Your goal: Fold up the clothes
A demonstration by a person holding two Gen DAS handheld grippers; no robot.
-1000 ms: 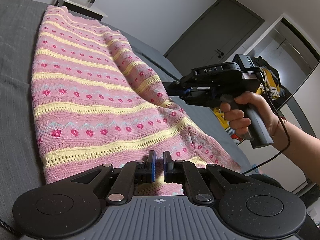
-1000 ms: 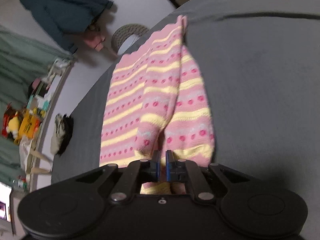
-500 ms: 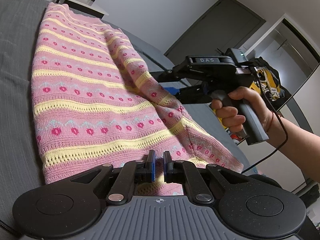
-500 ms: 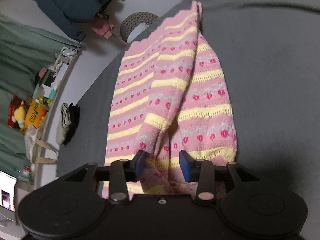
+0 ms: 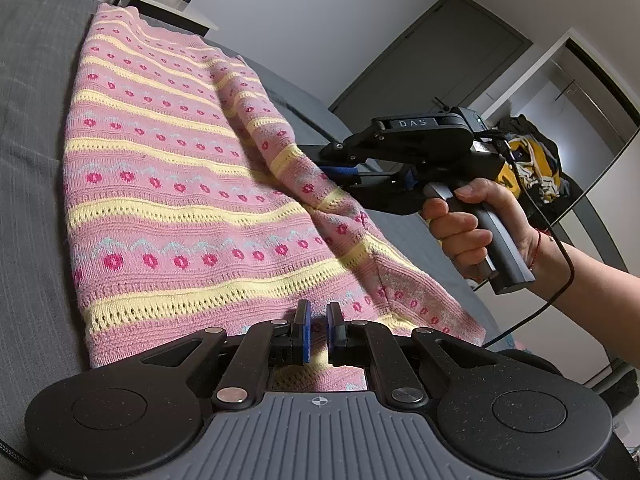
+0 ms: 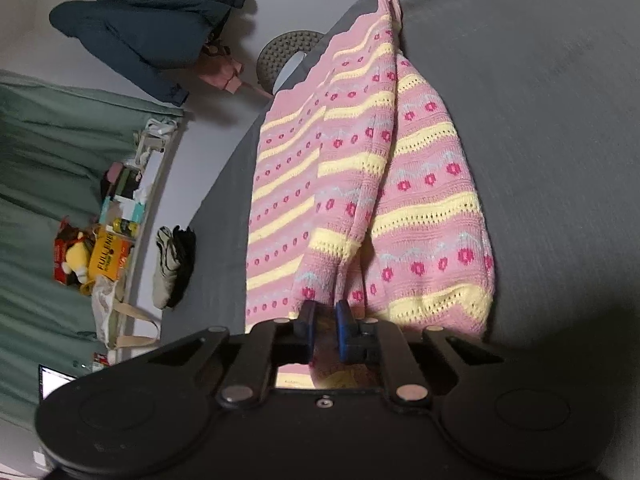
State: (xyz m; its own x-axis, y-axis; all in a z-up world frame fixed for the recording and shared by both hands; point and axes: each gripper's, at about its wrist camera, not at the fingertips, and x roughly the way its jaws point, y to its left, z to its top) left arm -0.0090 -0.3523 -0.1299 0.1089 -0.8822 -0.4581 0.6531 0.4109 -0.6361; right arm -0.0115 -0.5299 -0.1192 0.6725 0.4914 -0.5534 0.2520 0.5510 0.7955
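Left wrist view: pink striped sweater (image 5: 168, 184) lies flat on a grey bed (image 5: 28, 80), long axis running away from the camera. Left gripper (image 5: 318, 330), jaws nearly closed, pinches the near hem. Right gripper (image 5: 340, 174), held in a hand (image 5: 472, 220), sits at the sweater's right edge, where a fold rises; its grip is hidden by the knit.

Right wrist view: right gripper (image 6: 324, 330), jaws narrowly apart, clasps a raised ridge of sweater (image 6: 424, 200) lengthwise. The ridge lies directly ahead; the right gripper is nearer it, likely to carry it across the body.
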